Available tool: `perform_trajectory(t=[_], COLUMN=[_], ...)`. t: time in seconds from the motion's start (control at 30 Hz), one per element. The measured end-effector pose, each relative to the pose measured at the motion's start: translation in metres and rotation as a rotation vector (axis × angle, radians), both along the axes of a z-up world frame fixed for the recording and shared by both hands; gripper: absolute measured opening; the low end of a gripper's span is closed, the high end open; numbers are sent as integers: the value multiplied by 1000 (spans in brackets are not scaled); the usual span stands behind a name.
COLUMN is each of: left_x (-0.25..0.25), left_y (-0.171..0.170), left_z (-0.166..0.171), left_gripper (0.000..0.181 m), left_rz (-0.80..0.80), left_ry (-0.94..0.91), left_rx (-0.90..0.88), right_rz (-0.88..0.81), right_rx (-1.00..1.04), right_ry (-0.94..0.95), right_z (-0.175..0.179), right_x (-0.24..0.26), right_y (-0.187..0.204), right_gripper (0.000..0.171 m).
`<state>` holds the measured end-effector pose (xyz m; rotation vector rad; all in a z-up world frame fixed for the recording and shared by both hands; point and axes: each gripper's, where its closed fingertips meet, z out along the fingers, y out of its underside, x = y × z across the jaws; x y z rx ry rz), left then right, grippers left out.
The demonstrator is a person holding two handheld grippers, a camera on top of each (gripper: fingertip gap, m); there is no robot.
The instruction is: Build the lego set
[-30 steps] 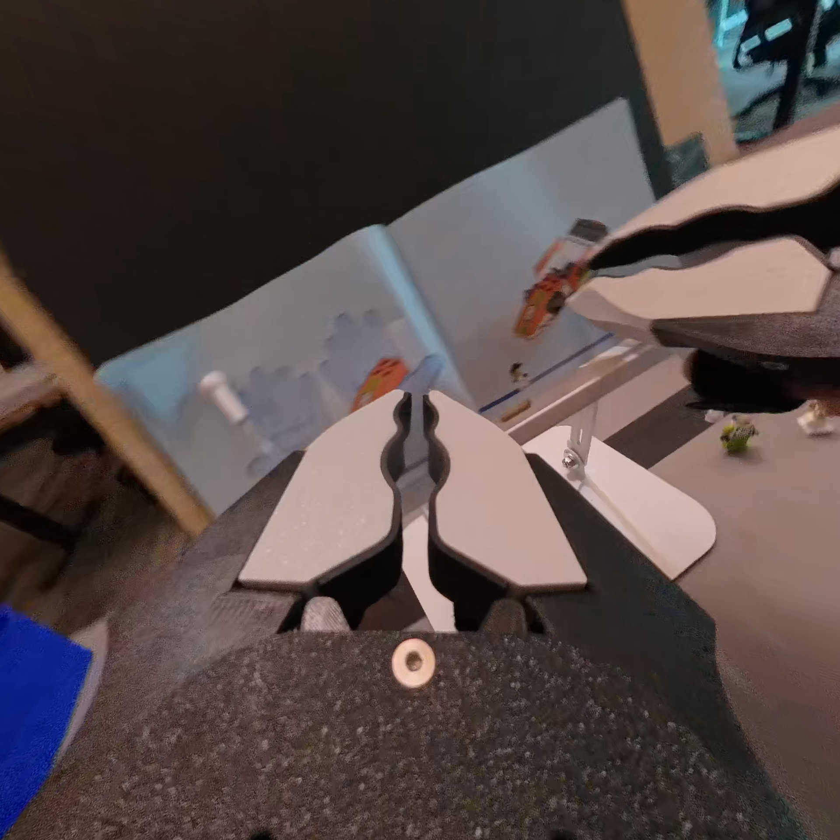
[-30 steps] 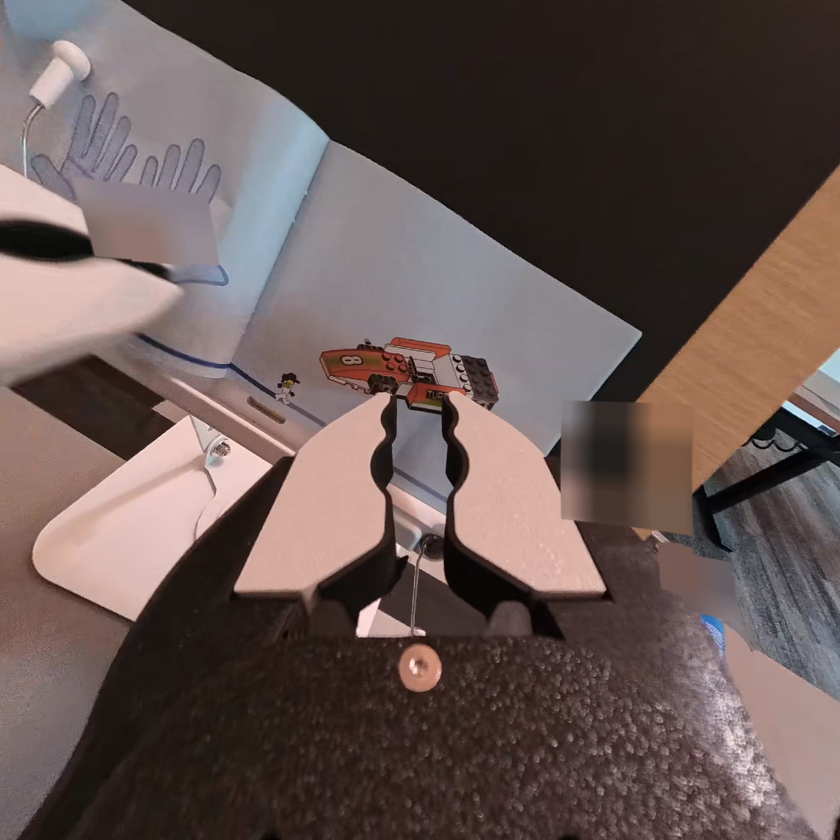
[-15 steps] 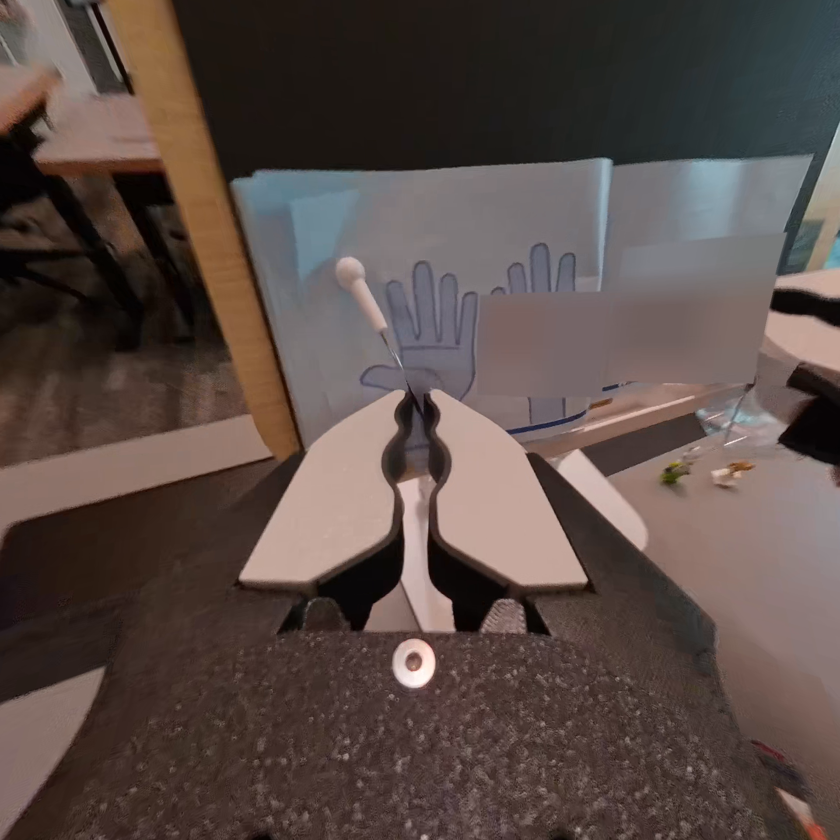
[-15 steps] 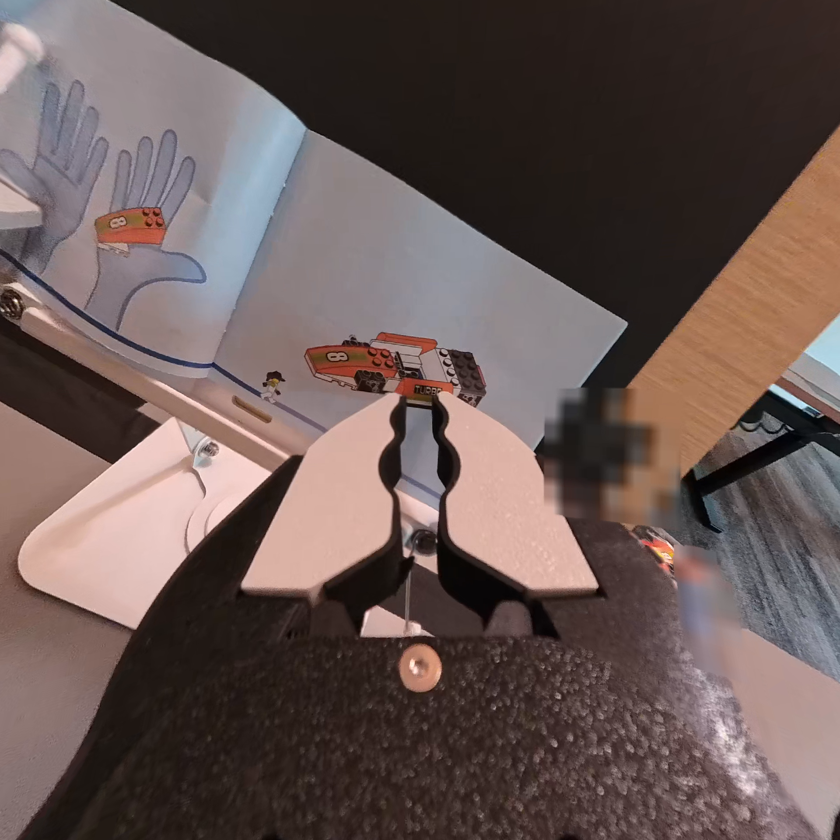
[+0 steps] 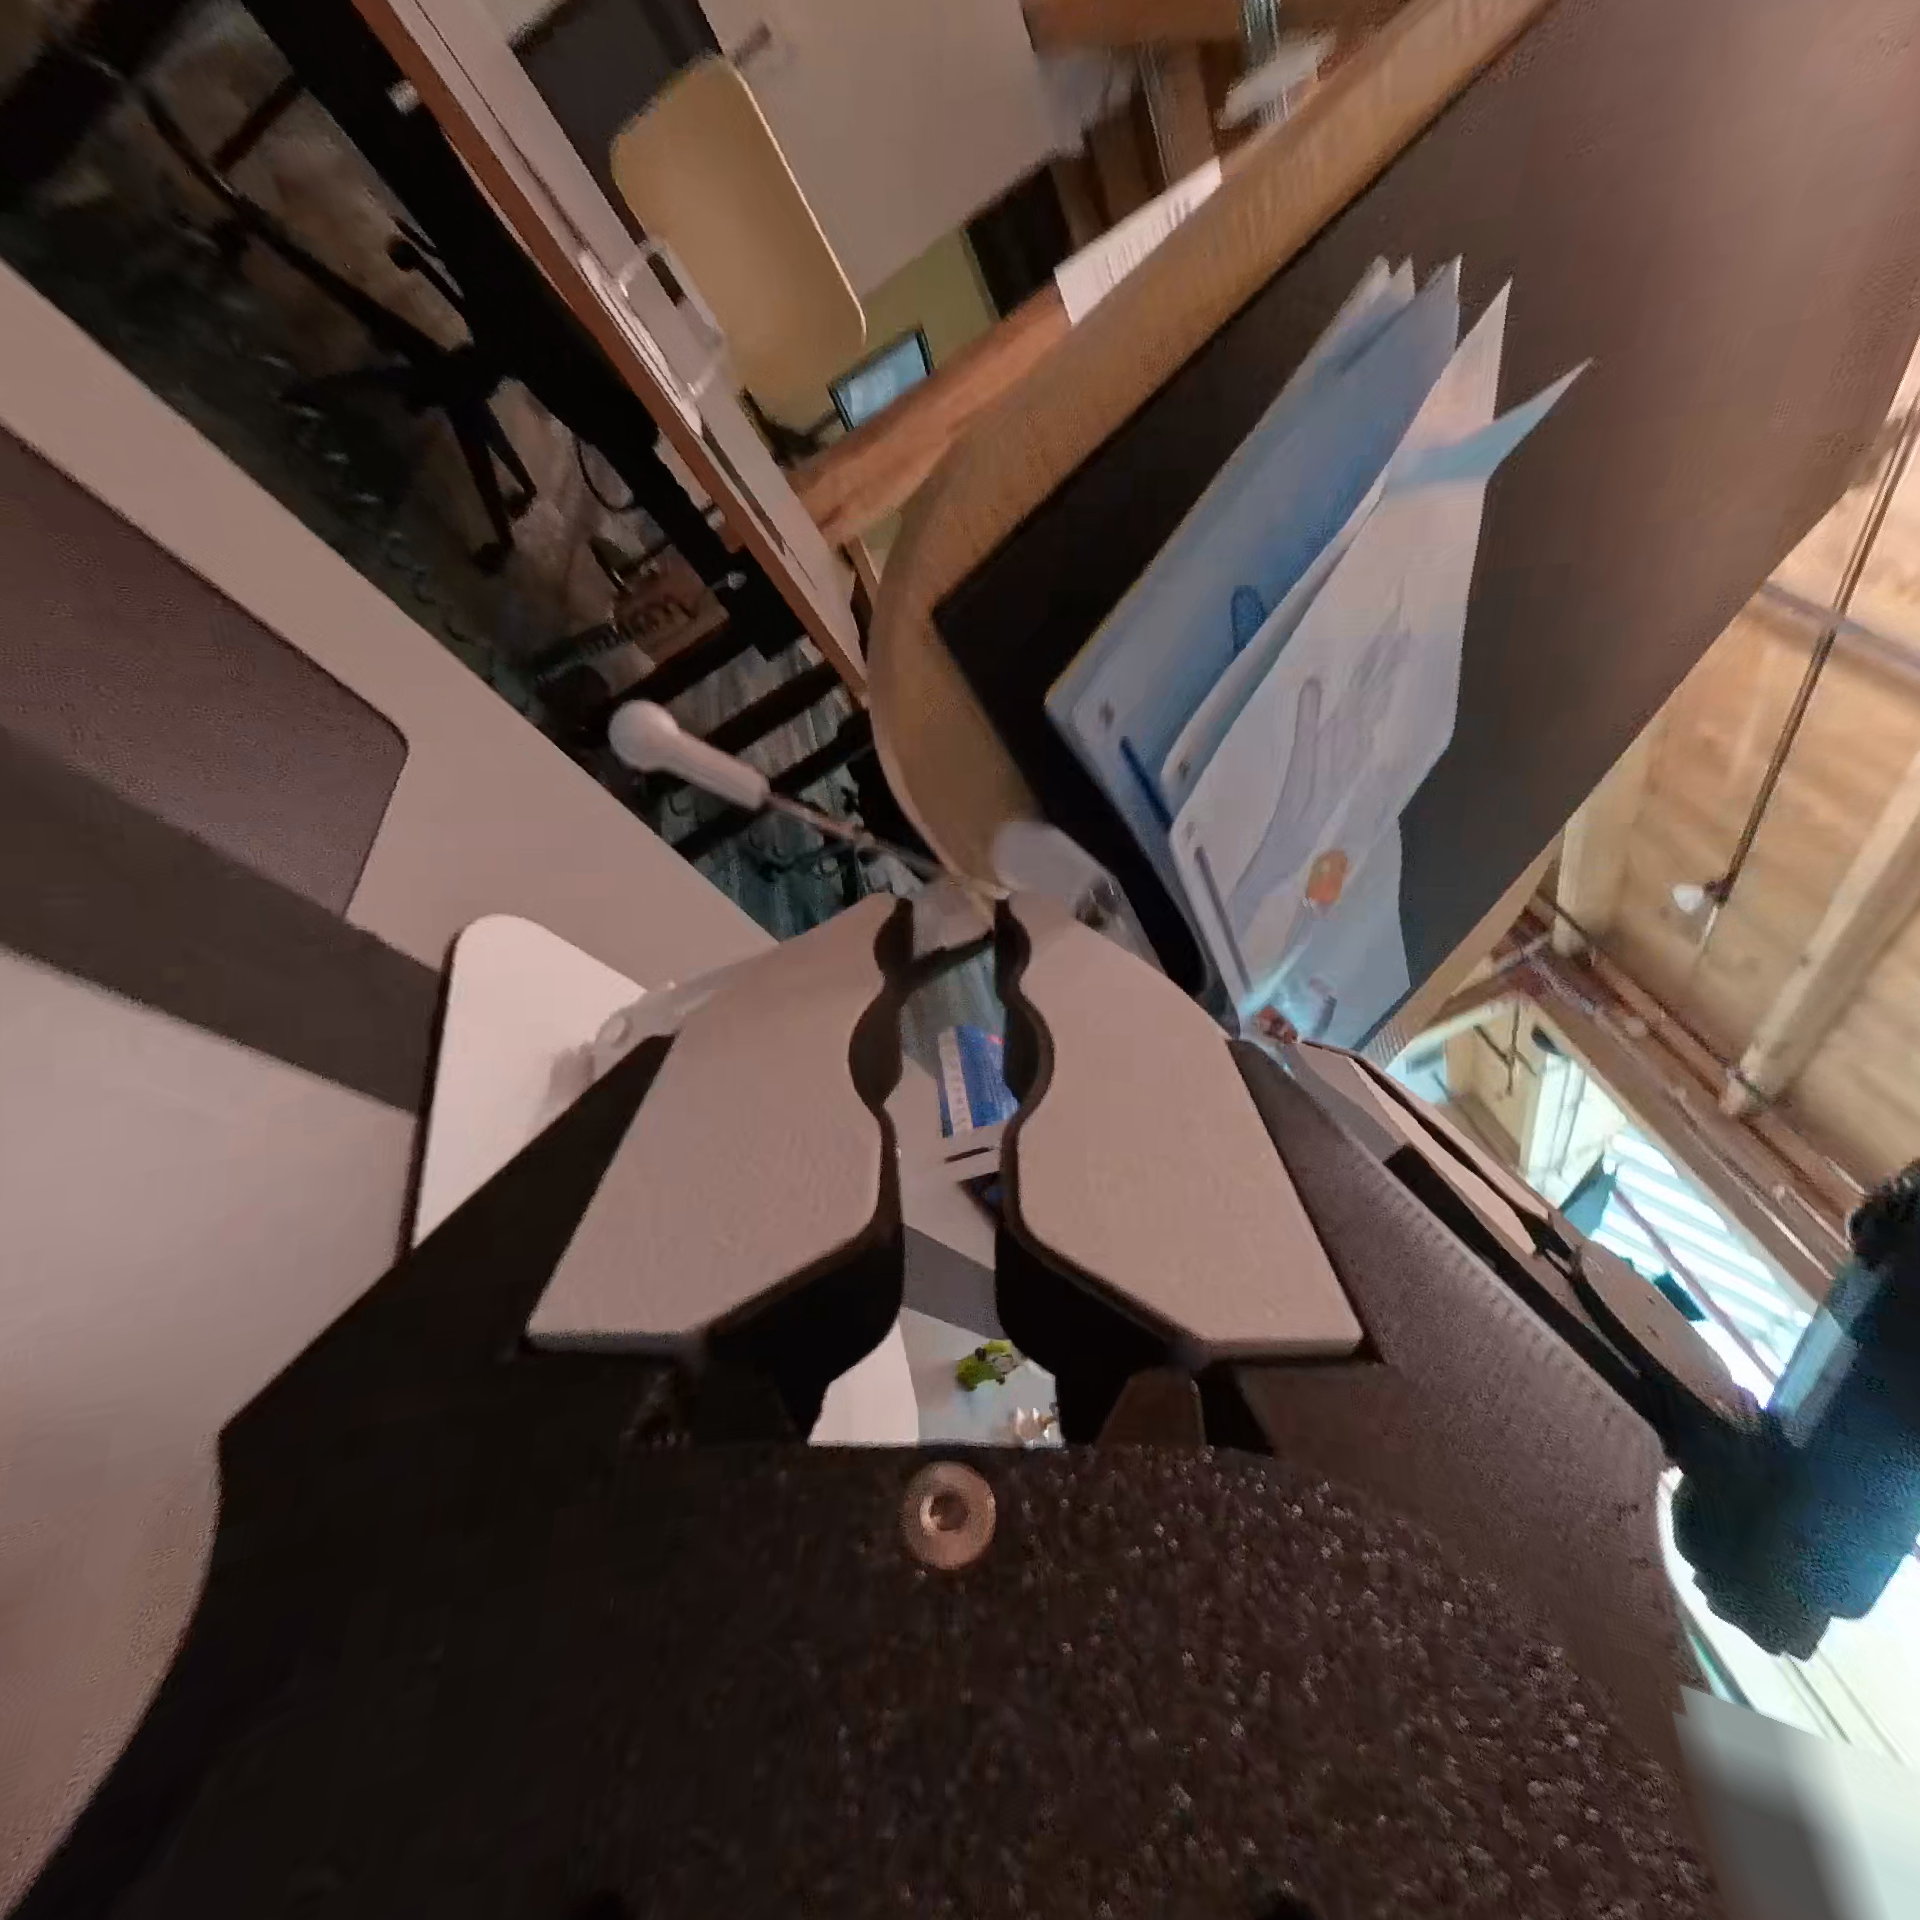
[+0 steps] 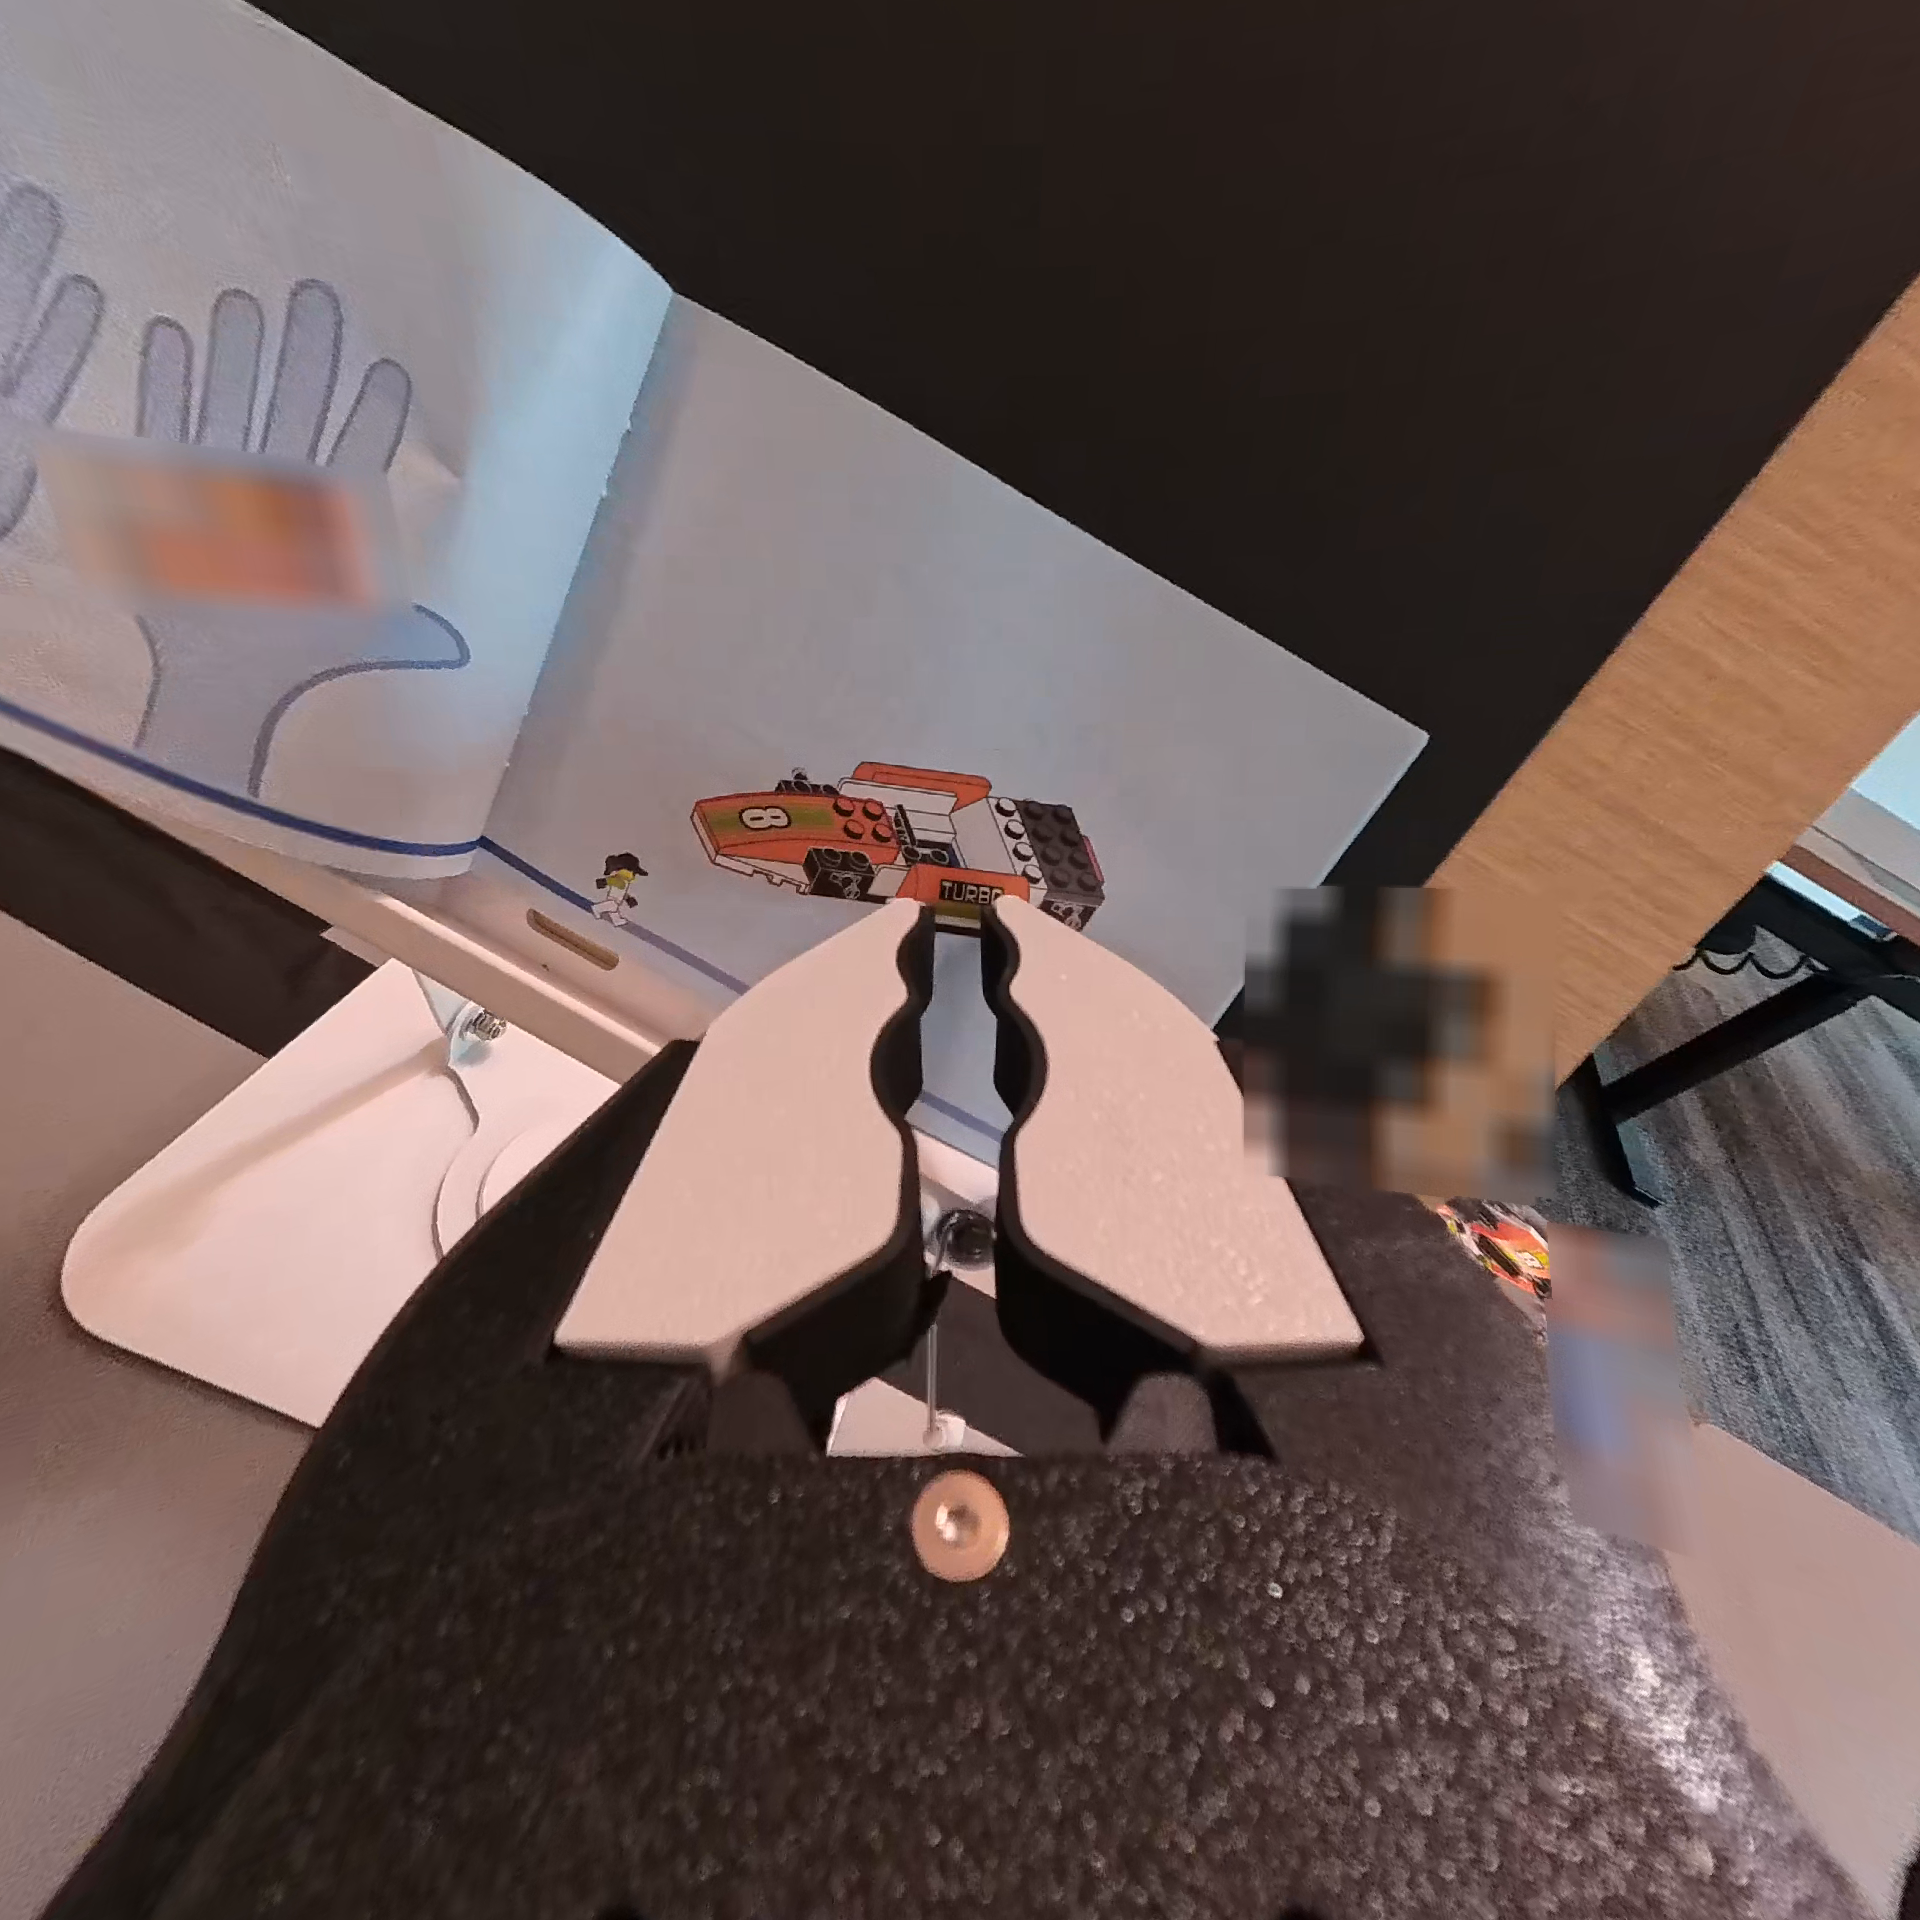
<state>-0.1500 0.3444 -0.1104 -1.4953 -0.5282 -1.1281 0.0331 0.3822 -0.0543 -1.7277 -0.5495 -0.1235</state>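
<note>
Fingers (image 6: 800,1122) of the right gripper (image 6: 958,914), flat grey plates with wavy black edges, stand slightly apart, empty; ahead, the glossy booklet (image 6: 935,644). Left gripper (image 5: 951,914) likewise, booklet (image 5: 1340,727) ahead-right.

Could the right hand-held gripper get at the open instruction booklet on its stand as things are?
Probably yes. The right hand-held gripper points straight at the open instruction booklet, which is propped on the white stand. Its jaws are slightly apart and hold nothing, and nothing shows between the fingertips and the page.
</note>
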Motion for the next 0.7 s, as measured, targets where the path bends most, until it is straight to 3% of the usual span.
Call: perform_trajectory(t=[0.17, 0.33, 0.4, 0.53, 0.7], left_x=[46, 84, 88, 90, 78], left_y=[-35, -48, -40, -5, 25], left_z=[4, 35, 49, 47, 40], left_gripper=[11, 13, 13, 14, 4], left_rz=[-44, -64, -51, -85, -62], left_ry=[85, 586, 811, 1207, 1463], left_rx=[82, 293, 350, 298, 232], right_rz=[-14, 2, 14, 20, 20], right_rx=[15, 6, 1, -13, -11], right_ry=[26, 31, 40, 59, 51], right_z=[0, -1, 0, 0, -1], right_x=[-2, -2, -2, -2, -3], right_y=[2, -1, -1, -1, -1], right_gripper=[12, 14, 13, 13, 14])
